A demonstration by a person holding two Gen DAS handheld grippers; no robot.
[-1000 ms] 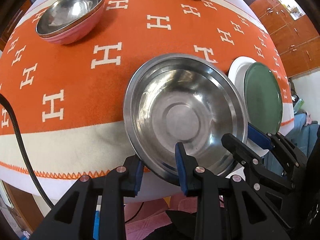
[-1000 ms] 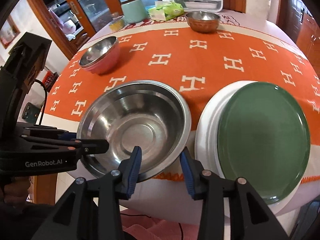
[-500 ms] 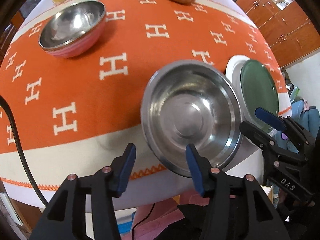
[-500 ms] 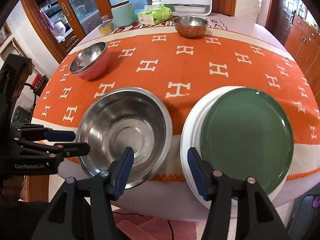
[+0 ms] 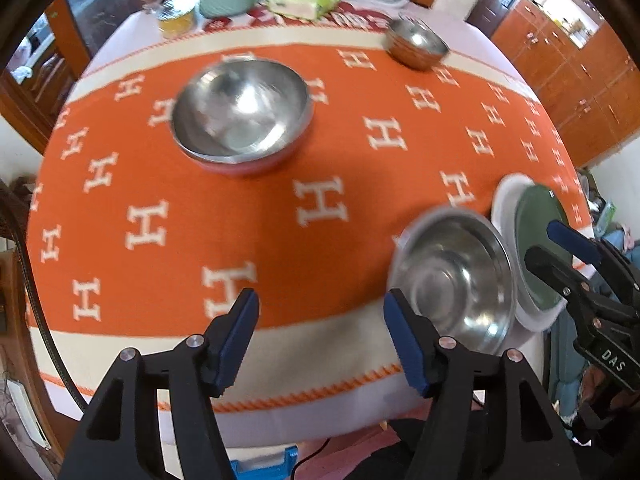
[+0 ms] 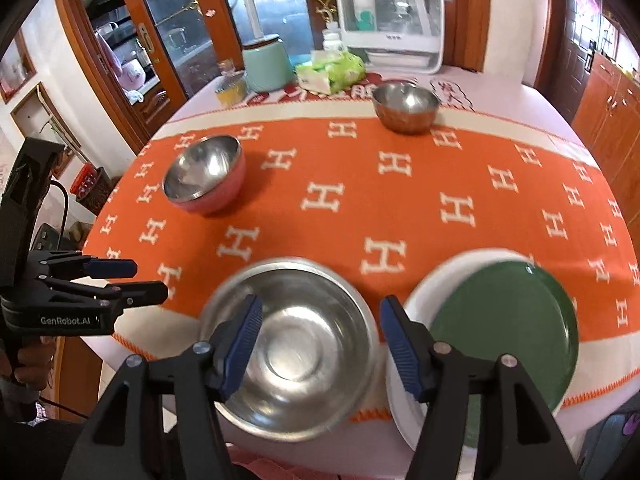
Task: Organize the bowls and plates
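Note:
A wide steel basin rests on the orange cloth near the table's front edge. To its right a green plate lies on a white plate. Farther back a steel bowl sits nested in a pink bowl. A small copper-coloured bowl stands at the rear. My left gripper hovers left of the basin, jaws opening, nothing between them. My right gripper hangs above the basin's near rim, jaws opening, pads off it.
The orange cloth with white H marks covers the round table. At the back stand a mint-green pot, a yellow jar, a tissue pack and a white appliance. Wooden cabinets line the right side.
Both grippers let go of the steel basin's rim, opened wider and drew back and up. The left one swung left, so the basin now lies to its right.

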